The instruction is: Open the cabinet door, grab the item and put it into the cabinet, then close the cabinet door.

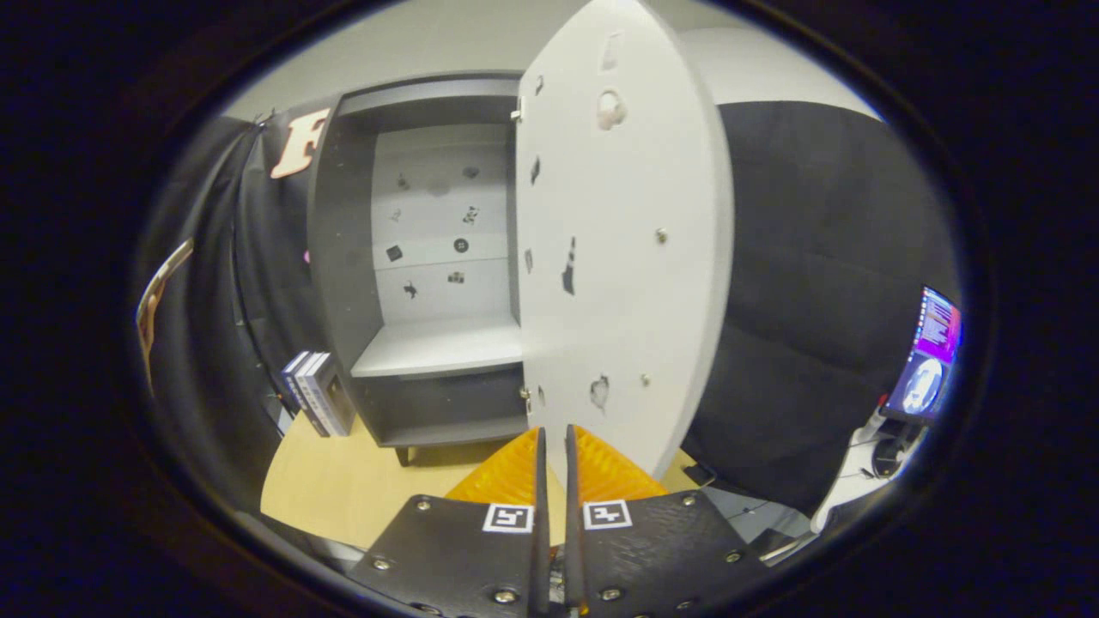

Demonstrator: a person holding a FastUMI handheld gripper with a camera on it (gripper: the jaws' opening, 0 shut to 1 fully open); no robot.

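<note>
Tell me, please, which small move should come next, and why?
Probably draw the gripper back from the cabinet door and turn toward the box standing beside the cabinet. The door already stands wide open, the shelf looks bare, and the fingers are nearly together with nothing between them.

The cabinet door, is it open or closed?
Open. The cabinet door is swung outward, so the shelf inside shows. The gripper is just before the door's lower edge, fingers nearly together, holding nothing.

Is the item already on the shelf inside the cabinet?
No. The cabinet shelf is bare behind the open door, and the books stand on the table beside the cabinet.
</note>
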